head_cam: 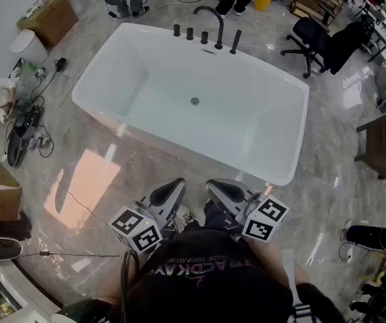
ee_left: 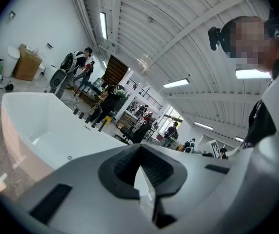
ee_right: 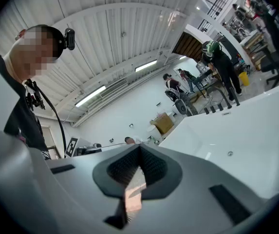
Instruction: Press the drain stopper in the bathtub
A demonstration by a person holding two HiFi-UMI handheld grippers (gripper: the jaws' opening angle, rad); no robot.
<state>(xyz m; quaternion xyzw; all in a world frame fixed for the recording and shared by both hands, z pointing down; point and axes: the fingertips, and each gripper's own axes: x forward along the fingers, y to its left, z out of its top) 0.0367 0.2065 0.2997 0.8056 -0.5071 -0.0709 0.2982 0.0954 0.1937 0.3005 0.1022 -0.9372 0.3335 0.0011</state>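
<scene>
The white bathtub (head_cam: 122,46) stands on the marble floor ahead of me, empty, with the small round drain stopper (head_cam: 195,101) in the middle of its bottom. Both grippers hang close to my body, short of the tub's near rim. My left gripper (head_cam: 176,184) and right gripper (head_cam: 213,184) are side by side, jaws together, holding nothing. The left gripper view looks past the shut left gripper (ee_left: 140,148) to the tub and the drain stopper (ee_left: 69,157). In the right gripper view the drain stopper (ee_right: 230,153) shows to the right of the right gripper (ee_right: 140,148).
A black faucet (head_cam: 214,17) with several black handles lines the tub's far rim. A cardboard box (head_cam: 48,20) and cables lie at the left, an office chair (head_cam: 314,38) at the far right, a wooden table (head_cam: 384,143) at the right. People stand beyond the tub.
</scene>
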